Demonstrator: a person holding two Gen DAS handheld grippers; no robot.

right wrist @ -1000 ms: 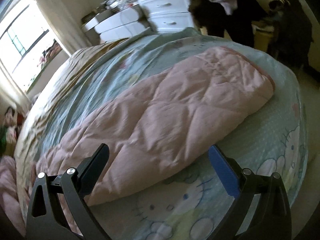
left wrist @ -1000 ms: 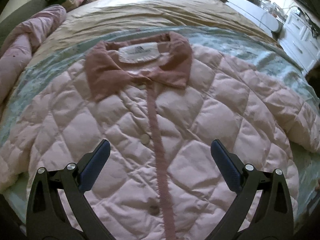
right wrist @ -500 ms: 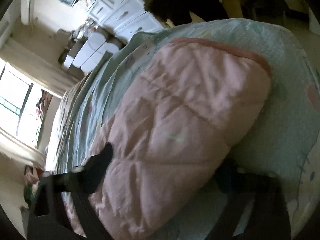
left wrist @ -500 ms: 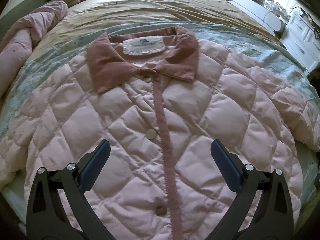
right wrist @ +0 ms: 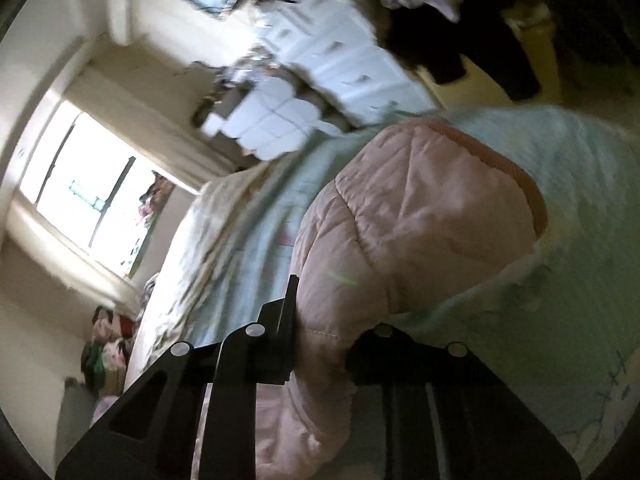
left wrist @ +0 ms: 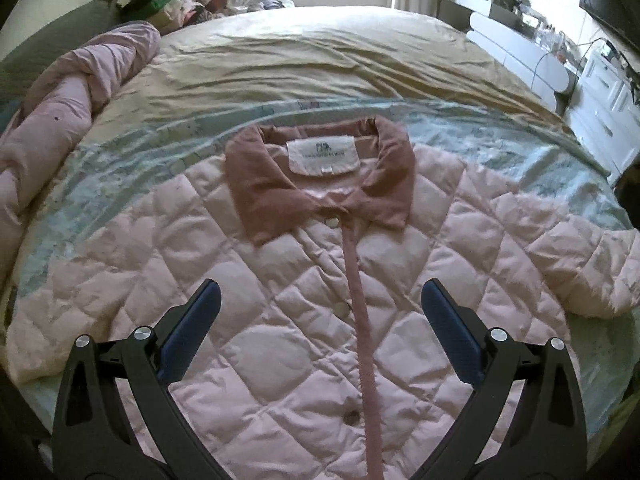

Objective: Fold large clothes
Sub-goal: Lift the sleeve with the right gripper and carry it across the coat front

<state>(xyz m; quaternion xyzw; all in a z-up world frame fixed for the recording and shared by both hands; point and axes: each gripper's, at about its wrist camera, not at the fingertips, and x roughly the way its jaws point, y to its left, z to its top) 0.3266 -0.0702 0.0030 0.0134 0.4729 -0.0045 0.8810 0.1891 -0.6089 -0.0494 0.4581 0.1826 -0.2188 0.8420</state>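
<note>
Pale pink and diamond-quilted, the puffy buttoned jacket (left wrist: 280,320) lies face up on the mint-green printed bedsheet (left wrist: 120,160), its darker dusty-pink corduroy-like collar (left wrist: 320,184) at the far end and a matching ribbed placket strip (left wrist: 362,320) running down the middle past round buttons. A white rectangular neck label (left wrist: 323,155) sits inside the collar; it carries a small logo and a line of print too small to read. Compared with a second ago, the left wrist view takes in more of the bed: the collar sits lower and smaller in the picture, and the wrinkled beige cover (left wrist: 320,60) beyond the sheet and the rolled pink quilt (left wrist: 80,80) at the far left show more fully. The left gripper (left wrist: 320,332) hangs above the jacket's chest with its black arms and blue pads spread wide, nothing between them. The right wrist view has tilted sharply and blurred since then; where the jaws stood wide over the flat sleeve, the right gripper (right wrist: 324,336) is now closing on the jacket's padded sleeve (right wrist: 400,240), whose fabric bunches up between the black fingers, the ribbed salmon cuff edge (right wrist: 500,164) at the far end. White drawers (right wrist: 340,52) and a bright window (right wrist: 80,184) streak behind.
</note>
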